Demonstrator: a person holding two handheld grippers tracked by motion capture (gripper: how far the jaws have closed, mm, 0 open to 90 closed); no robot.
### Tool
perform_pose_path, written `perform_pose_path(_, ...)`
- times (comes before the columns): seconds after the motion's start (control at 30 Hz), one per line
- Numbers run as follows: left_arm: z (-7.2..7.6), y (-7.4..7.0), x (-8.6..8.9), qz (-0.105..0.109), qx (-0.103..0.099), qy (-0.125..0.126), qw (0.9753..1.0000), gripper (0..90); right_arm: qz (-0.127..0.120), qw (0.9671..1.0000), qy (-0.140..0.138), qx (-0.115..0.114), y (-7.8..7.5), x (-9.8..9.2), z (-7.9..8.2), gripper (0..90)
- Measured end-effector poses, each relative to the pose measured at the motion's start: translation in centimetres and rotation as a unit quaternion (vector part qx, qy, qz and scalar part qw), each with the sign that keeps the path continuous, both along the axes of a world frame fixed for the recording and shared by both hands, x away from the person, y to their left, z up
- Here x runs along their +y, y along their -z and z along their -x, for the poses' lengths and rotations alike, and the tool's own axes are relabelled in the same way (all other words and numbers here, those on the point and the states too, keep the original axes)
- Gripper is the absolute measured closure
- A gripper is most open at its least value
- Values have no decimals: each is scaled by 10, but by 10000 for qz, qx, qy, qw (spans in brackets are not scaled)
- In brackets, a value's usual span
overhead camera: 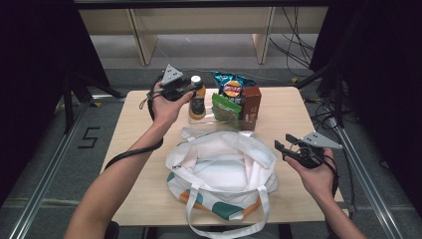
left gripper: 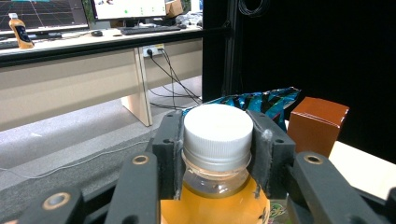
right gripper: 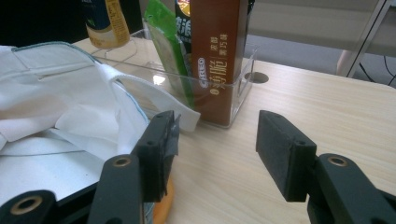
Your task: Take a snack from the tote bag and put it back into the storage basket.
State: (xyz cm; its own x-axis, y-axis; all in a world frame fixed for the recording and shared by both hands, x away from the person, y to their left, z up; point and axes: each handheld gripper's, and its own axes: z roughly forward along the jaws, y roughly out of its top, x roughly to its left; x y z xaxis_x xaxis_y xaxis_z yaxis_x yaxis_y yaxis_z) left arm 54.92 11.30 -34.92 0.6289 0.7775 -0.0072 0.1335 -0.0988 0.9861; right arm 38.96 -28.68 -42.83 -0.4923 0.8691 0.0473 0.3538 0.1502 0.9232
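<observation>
Left hand-held gripper (left gripper: 218, 149): jaws clamped on the white cap of the orange-drink bottle (overhead camera: 197, 99), upright at the desk's (overhead camera: 144, 129) far side beside the clear tray (right gripper: 233, 93) | Right hand-held gripper (right gripper: 215, 144): jaws wide apart, empty, near the white tote bag (overhead camera: 224, 169).

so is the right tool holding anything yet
No, the right tool has its jaws spread apart with just bare table between them, close to the white tote bag.
</observation>
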Motion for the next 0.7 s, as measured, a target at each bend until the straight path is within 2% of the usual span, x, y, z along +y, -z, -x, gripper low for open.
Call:
perform_pose_path(0.1, -2, 1, 0, -35, 8, -11, 10000, 584, 37, 10000, -29, -44, 0, -1, -1, 480)
perform_pose_path(0.17, -3, 3, 1, -36, 30, -21, 10000, 584, -9, 10000, 15, 23, 0, 0, 0, 480)
perform_pose_path(0.23, -4, 4, 1, -39, 50, -28, 10000, 584, 12, 10000, -9, -64, 0, 0, -1, 480)
perform_pose_path(0.27, -4, 4, 1, -28, 62, -33, 10000, 584, -53, 9999, 47, -154, 1, 1, -1, 480)
perform_pose_path(0.37, -5, 6, 0, -25, 76, -41, 10000, 584, -16, 9998, 9, -211, 2, 0, -2, 480)
perform_pose_path(0.4, -6, 6, 0, -29, 84, -49, 9999, 584, -87, 9999, 71, -115, 1, 1, -1, 480)
perform_pose_path(0.7, -8, 9, 0, -85, 112, -47, 9999, 584, -43, 9998, 44, -167, 1, 1, -1, 480)
